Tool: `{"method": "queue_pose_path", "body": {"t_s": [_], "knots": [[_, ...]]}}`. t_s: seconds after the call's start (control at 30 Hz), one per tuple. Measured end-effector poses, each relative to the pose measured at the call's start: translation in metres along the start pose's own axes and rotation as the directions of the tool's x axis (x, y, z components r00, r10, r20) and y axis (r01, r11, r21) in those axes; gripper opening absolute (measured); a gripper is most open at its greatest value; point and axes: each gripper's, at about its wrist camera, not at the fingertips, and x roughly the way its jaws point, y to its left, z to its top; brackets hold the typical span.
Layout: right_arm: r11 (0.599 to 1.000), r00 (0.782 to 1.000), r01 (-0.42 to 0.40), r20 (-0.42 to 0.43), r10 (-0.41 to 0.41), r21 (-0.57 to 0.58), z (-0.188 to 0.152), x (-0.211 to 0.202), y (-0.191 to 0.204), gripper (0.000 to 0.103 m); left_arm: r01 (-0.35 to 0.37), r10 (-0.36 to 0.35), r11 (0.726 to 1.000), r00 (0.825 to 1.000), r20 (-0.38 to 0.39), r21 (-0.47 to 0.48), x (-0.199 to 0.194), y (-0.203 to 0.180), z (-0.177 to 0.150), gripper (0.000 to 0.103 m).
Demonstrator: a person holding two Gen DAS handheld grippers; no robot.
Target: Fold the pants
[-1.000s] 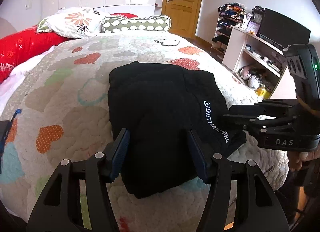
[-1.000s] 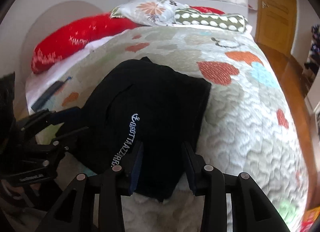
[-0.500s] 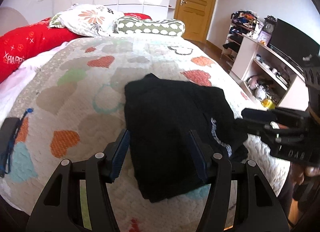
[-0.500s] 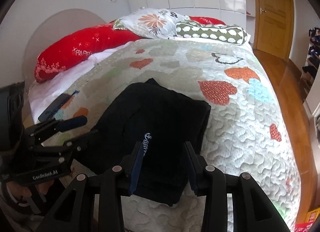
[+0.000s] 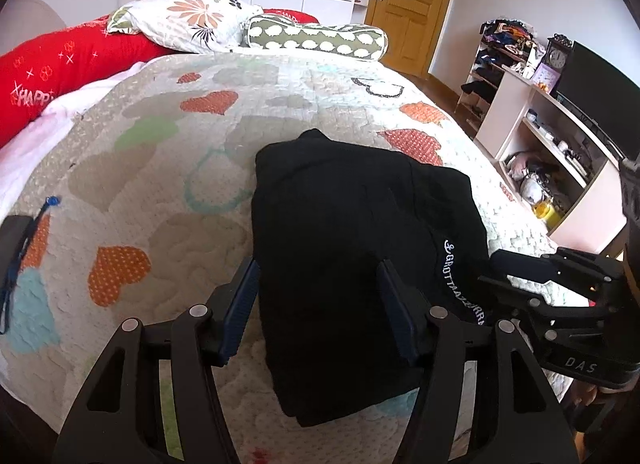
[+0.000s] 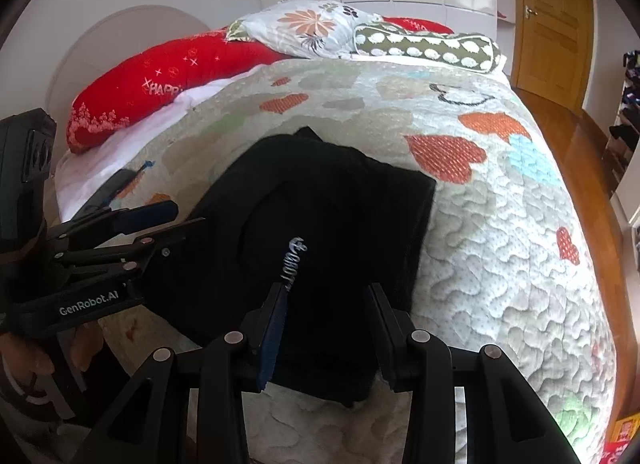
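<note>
The black pants (image 5: 340, 244) lie folded into a compact stack on the heart-patterned quilt (image 5: 160, 151), white lettering along the right side. My left gripper (image 5: 318, 268) hovers over the stack's near left part, open, its pads clear of the cloth. In the right wrist view the pants (image 6: 328, 215) show between the fingers of my right gripper (image 6: 326, 290), whose jaws are opening and press on nothing. Each gripper appears in the other's view: the right gripper (image 5: 494, 268) at the stack's right edge, the left gripper (image 6: 180, 215) at its left edge.
Pillows (image 5: 188, 23) and a red cushion (image 5: 60, 67) line the head of the bed. A dark flat object with a blue strap (image 5: 16, 232) lies near the bed's left edge. A shelf unit with a screen (image 5: 560, 135) stands to the right, beside a wooden floor (image 6: 580, 151).
Both grippers have drawn back a little from the pants, which now look smaller and lie still. The right jaws stand slightly wider. The left view has rolled a bit.
</note>
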Motion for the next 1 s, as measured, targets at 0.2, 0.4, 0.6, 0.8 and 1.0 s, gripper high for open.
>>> {"method": "queue_pose_path", "body": {"t_s": [0.2,0.4,0.6,0.8,1.0], "knots": [[0.999,1.0,-0.018,0.003,0.018,0.03,-0.004,-0.001,-0.008,0.048,0.002,-0.002,1.0,1.0,-0.005,0.0,0.002,-0.002,0.0,0.061],[0.999,0.999,-0.022,0.03,0.021,0.03,0.004,-0.01,-0.006,0.048,-0.001,0.001,1.0,1.0,0.003,-0.013,0.001,-0.001,0.003,0.061],[0.996,0.996,-0.045,0.076,0.039,0.073,0.015,-0.016,-0.008,0.049,-0.014,0.014,1.0,0.999,0.03,-0.012,-0.009,0.004,0.013,0.061],[0.984,0.993,-0.093,0.084,0.081,0.154,0.022,-0.011,-0.014,0.05,-0.01,0.01,1.0,1.0,0.029,-0.029,-0.01,0.011,0.018,0.061],[0.988,0.996,-0.067,0.074,0.057,0.141,0.023,-0.005,-0.012,0.05,-0.004,0.005,0.999,1.0,0.021,-0.039,-0.008,0.013,0.019,0.061]]}}
